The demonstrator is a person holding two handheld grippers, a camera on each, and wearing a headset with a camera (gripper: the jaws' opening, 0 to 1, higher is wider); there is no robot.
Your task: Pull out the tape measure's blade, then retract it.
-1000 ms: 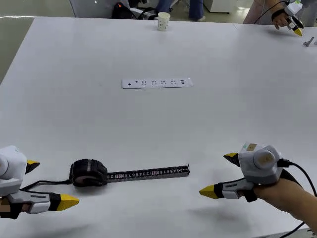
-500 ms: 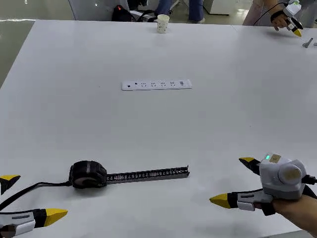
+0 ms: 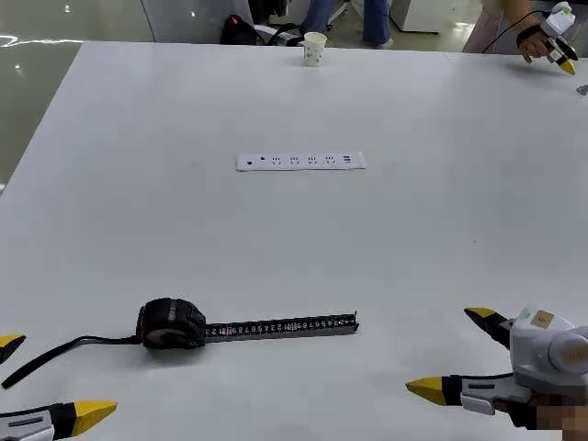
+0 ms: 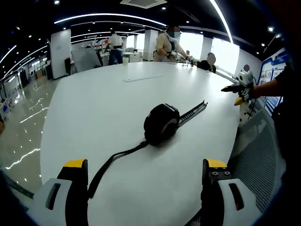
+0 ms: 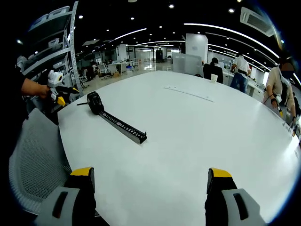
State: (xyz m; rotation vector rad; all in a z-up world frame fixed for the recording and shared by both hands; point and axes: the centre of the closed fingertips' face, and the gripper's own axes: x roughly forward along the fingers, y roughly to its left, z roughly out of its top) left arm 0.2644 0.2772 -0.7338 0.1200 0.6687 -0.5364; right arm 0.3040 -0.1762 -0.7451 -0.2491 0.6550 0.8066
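I see the tape measure (image 3: 171, 323) lying on the white surface (image 3: 413, 230), close to the near edge and a bit to the left. It is black and round. The blade (image 3: 280, 326) is pulled out and lies flat on the surface, pointing to the right. A black strap (image 3: 64, 349) runs from the tape measure off to the left, toward my side.

My left gripper (image 3: 64, 373) is at the bottom left corner of the head view. Its 2 jaws are spread wide apart and hold nothing. In the left gripper view the tape measure sits ahead, between the 2 yellow tips but apart from them. The strap trails back toward the left jaw.

My right gripper (image 3: 438, 349) is at the bottom right of the head view. Its 2 jaws are spread wide too, and they hold nothing. It is well apart from the blade's end. In the right gripper view the tape measure lies ahead and to the left, with the blade pointing back toward the jaws.

Farther off, near the middle of the surface, lies a white power strip (image 3: 300, 162). A paper cup (image 3: 315, 48) stands by the far edge. Another person's hand (image 3: 531, 39) is at the far right corner.
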